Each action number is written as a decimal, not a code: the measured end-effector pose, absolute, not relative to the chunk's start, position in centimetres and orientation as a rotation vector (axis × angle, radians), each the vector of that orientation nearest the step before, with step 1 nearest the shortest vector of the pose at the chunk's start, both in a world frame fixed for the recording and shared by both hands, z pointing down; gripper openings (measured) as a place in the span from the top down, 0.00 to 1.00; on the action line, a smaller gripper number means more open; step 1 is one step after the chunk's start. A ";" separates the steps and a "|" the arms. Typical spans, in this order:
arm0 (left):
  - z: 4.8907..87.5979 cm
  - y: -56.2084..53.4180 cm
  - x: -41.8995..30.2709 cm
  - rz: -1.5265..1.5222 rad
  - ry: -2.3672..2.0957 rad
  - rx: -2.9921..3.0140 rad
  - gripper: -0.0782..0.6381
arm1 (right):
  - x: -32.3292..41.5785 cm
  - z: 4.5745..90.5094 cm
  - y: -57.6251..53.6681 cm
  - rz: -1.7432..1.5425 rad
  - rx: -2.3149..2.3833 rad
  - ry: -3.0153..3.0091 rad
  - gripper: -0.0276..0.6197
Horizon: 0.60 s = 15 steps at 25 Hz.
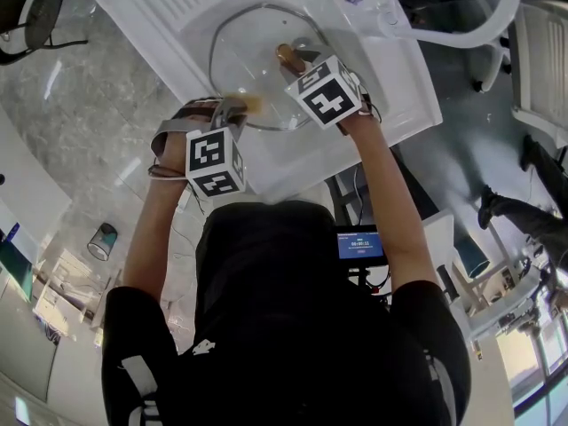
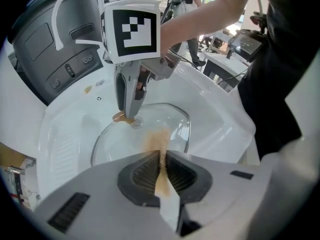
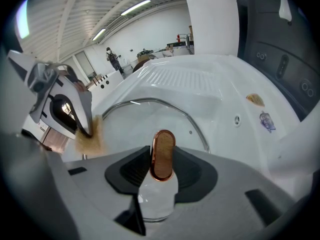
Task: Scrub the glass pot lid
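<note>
In the right gripper view I see what the head view hides: the jaws of my right gripper (image 3: 163,170) are clamped on the copper-rimmed oval knob (image 3: 163,153) of the round clear glass pot lid (image 3: 150,115). The left gripper view shows my left gripper (image 2: 161,163) with its jaws pinched shut on a thin tan scrubbing pad (image 2: 159,143) at the lid's rim. The lid sits in the white moulded sink (image 1: 164,11), transparent with a metal rim band.

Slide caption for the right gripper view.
Right gripper holds the glass lid by its handle; left gripper holds a sponge against it.
</note>
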<state>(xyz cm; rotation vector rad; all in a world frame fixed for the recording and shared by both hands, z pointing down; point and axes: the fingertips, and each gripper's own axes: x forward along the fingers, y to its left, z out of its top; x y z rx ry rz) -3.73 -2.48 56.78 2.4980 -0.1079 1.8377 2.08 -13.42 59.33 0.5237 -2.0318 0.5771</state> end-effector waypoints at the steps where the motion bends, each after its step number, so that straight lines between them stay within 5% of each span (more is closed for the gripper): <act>1: 56.8 -2.5 -3.7 1.838 -0.108 2.499 0.86 | 2.1 59.3 -13.4 0.577 0.524 -2.032 0.76; 15: 57.3 -5.5 -3.4 1.804 -0.192 2.493 0.86 | 2.1 59.4 -13.4 0.581 0.517 -2.038 0.76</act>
